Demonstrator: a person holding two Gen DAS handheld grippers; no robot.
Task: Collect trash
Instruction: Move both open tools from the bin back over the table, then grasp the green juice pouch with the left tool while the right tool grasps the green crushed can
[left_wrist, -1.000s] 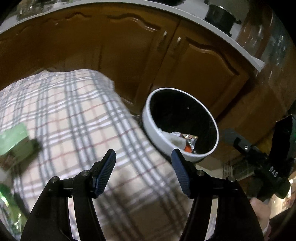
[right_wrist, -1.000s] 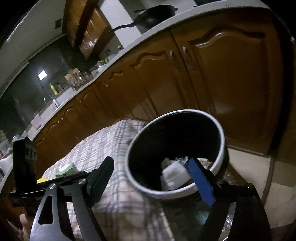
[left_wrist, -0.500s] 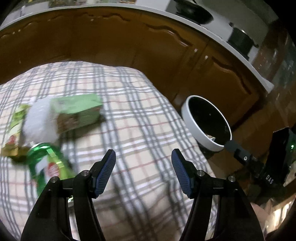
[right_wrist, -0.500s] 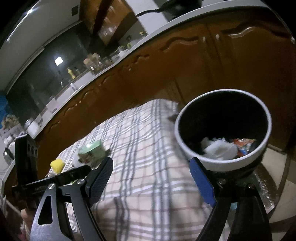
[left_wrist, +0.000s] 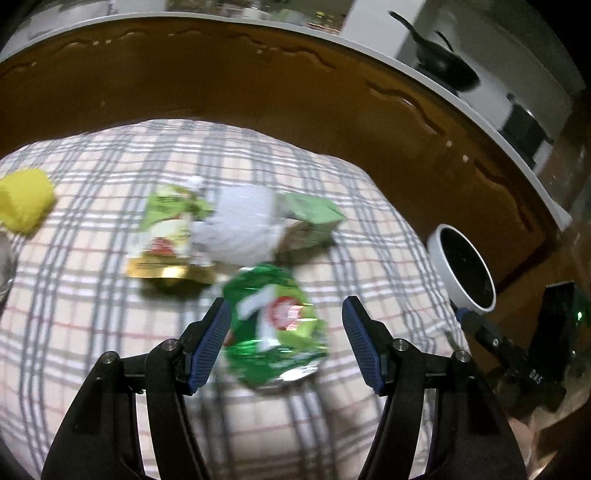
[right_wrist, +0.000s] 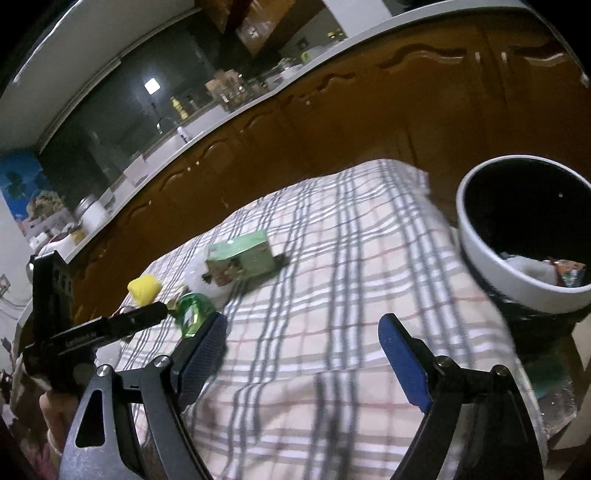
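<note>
A crushed green can (left_wrist: 275, 325) lies on the checked tablecloth (left_wrist: 110, 332), low between the fingers of my left gripper (left_wrist: 285, 306). The gripper is open and its pads do not touch the can. Just beyond lie a green and gold snack packet (left_wrist: 168, 240), a white crumpled tissue (left_wrist: 240, 225) and a green box (left_wrist: 310, 221). In the right wrist view my right gripper (right_wrist: 303, 321) is open and empty over bare cloth. The green box (right_wrist: 242, 260) and the can (right_wrist: 192, 314) lie ahead of it to the left. The white-rimmed bin (right_wrist: 517, 288) stands to its right.
A yellow lump (left_wrist: 24, 205) sits at the table's far left. The bin (left_wrist: 461, 273) stands off the table's right edge and holds tissue and a wrapper (right_wrist: 561, 269). Brown cabinets (left_wrist: 258, 92) run behind the table. The other gripper's body (left_wrist: 517, 362) is at the right.
Both views have swung left, away from the bin and over the table. The trash pile has come into the left wrist view, and the green can now lies between the left fingers.
</note>
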